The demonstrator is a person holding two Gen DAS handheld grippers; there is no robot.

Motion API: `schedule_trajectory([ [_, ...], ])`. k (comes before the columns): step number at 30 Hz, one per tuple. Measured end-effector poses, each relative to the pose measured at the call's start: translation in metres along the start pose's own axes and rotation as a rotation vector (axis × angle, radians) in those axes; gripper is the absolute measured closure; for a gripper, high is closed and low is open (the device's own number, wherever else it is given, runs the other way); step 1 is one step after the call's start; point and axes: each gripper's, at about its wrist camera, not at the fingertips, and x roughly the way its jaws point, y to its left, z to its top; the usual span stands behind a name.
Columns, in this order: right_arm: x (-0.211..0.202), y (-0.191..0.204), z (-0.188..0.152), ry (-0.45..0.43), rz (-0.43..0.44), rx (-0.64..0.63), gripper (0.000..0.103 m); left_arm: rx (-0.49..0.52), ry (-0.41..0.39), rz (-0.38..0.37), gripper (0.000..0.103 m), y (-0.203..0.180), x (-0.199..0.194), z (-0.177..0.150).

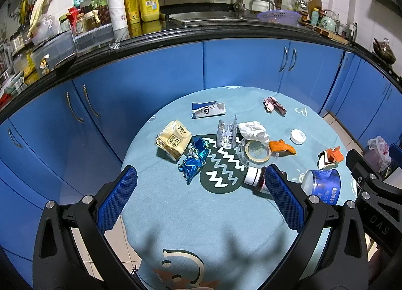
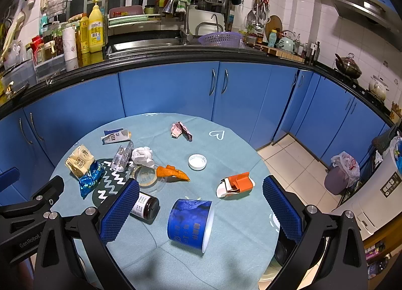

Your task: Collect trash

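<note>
**Lots of trash, and some of it can roll**

Both hand-held grippers hang above the round bench (image 1: pixel 251 214) with their blue pads wide apart and nothing between them. The left hand-held gripper (image 1: pixel 201 199) is over the near middle. The right hand-held gripper (image 2: pixel 201 212) is over the blue paper cup (image 2: pixel 191 224).

The trash is all still on the bench, spread over the soft blue cloth.

What could go wrong? The blue paper cup lies on its side and is round, so a bump could roll it off the edge. The dark jar (image 2: pixel 145 208) also lies on its side. It looks hard and smooth (maybe glass), so it could slip out of the pads or break if it falls. The clear plastic piece (image 1: pixel 227 135) is thin and may crack if squeezed.

The blue foil wrapper (image 1: pixel 193 160) is shiny and crinkly. The white tissue (image 1: pixel 252 129) is soft and scrunched. The orange peel (image 2: pixel 173 173) is flat, so the pads may pinch the cloth and drag everything.
</note>
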Motion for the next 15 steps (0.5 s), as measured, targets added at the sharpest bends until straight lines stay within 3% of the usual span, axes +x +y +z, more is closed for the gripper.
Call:
schedule_trajectory([
  [15,0.0037,0.0022,-0.0003,0.005,0.001,-0.001,0.007,-0.002,0.004,0.000,0.003,-0.0020,0.0073,-0.0019],
])
